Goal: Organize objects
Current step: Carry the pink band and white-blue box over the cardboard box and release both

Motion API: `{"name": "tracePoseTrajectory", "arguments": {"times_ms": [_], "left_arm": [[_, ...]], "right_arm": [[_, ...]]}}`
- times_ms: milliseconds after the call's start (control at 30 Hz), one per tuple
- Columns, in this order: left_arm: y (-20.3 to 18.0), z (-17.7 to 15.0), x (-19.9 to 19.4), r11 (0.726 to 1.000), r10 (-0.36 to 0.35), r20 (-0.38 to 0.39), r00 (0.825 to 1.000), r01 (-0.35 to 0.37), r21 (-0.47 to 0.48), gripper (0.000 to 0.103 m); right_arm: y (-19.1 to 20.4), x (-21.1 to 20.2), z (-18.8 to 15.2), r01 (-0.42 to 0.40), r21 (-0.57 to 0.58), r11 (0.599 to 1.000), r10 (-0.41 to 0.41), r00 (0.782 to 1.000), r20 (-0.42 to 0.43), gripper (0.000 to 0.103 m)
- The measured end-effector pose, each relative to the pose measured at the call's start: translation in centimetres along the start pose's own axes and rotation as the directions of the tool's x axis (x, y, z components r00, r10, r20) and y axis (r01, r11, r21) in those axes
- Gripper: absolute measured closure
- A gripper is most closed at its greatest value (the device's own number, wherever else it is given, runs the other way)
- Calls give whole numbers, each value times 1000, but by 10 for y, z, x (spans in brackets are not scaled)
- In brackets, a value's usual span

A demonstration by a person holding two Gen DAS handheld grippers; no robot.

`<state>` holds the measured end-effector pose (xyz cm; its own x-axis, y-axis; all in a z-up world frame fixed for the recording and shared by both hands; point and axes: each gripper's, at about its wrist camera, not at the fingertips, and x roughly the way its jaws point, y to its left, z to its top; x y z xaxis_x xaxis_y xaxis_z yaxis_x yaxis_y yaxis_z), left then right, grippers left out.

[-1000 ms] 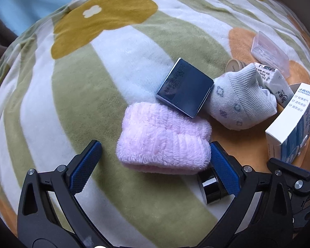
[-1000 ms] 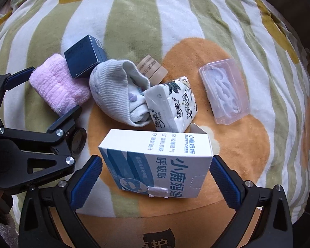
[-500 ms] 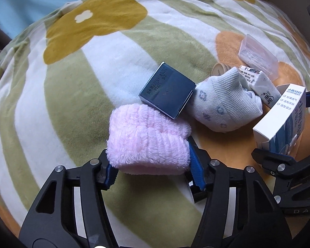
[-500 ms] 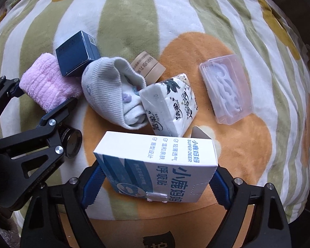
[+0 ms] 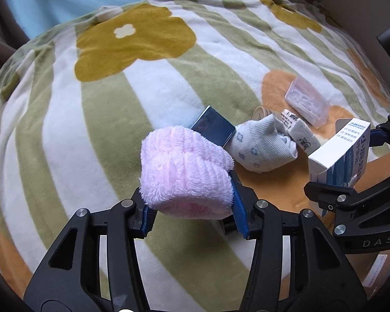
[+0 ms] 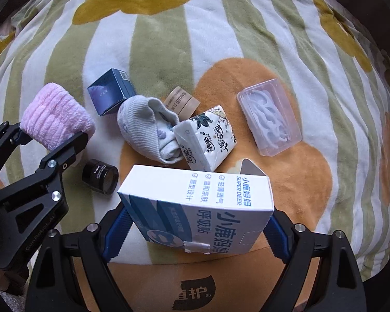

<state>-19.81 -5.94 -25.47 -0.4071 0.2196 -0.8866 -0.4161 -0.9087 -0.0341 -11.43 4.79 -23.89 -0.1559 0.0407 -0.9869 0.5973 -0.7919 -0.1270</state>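
Both grippers are pinching loads: we are risking the soft pink towel roll slipping, the white carton crushing.

White box: "SUPER DEER"; black jar: "KANS".

Soft, even daylight with faint shadows, sharp focus, strong fisheye bending and dark vignetted corners in both views
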Motion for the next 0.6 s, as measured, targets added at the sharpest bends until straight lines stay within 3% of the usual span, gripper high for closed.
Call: {"name": "tracePoseTrajectory", "arguments": {"times_ms": [400, 600], "left_arm": [[-23, 5, -110, 997, 47, 100, 994, -40, -70, 58], [-48, -6, -169, 991, 55, 144, 988, -36, -131, 58]], "right_arm": [[-3, -68, 11, -82, 42, 996, 77, 991, 106, 16], [-16, -115, -13, -140, 7, 990, 138, 978, 154, 16]]}}
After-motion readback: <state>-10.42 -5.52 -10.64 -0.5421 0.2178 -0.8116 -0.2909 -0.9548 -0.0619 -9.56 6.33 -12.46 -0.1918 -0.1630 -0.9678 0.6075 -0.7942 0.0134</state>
